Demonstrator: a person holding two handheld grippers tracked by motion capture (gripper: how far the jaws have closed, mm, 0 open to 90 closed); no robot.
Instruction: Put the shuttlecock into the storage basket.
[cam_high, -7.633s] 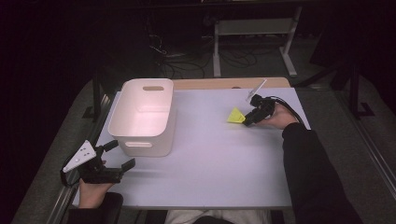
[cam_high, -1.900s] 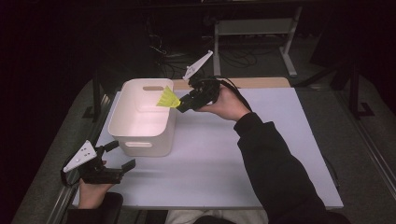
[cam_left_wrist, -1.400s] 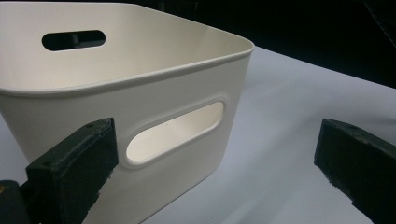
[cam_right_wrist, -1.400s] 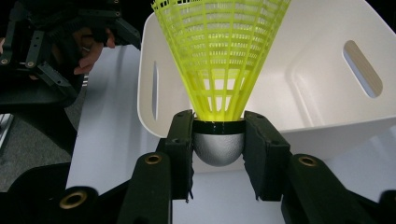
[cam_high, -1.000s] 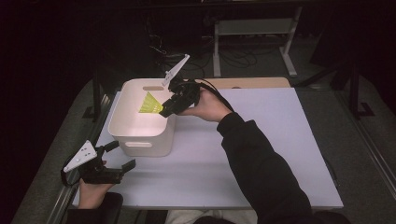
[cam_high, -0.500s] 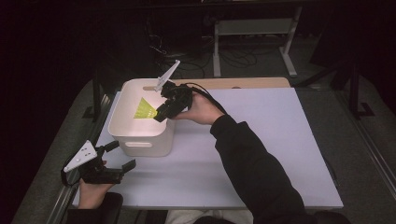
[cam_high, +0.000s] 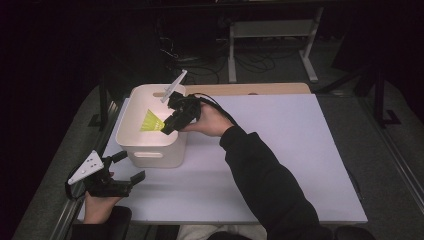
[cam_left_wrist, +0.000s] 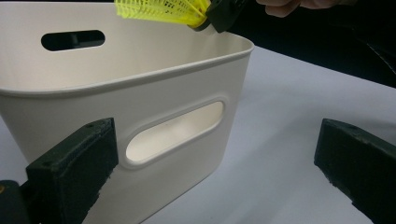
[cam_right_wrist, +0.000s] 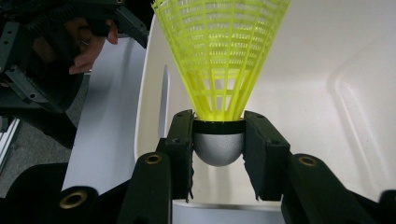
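Observation:
A yellow plastic shuttlecock (cam_high: 151, 121) with a silver-grey cork hangs over the inside of a white bin (cam_high: 150, 152) at the table's left. My right gripper (cam_high: 165, 129) is shut on the cork, skirt pointing left into the bin. In the right gripper view the jaws clamp the cork from both sides under the shuttlecock (cam_right_wrist: 219, 60), with the bin's inner wall (cam_right_wrist: 327, 70) behind. My left gripper (cam_high: 131, 166) rests open at the front left, just in front of the bin. The left gripper (cam_left_wrist: 217, 154) faces the bin's handle side (cam_left_wrist: 140, 88), with the shuttlecock (cam_left_wrist: 159, 10) above the rim.
The bin stands on a white table top (cam_high: 290, 150). A wooden strip (cam_high: 250, 89) lines the far edge. Behind the table stand a metal frame (cam_high: 270, 30) and loose cables on the dark floor. The person's right sleeve crosses the table's middle.
The right gripper has carried the shuttlecock from the table's far right to over the bin and a little lower and further left within it. The left gripper has stayed put.

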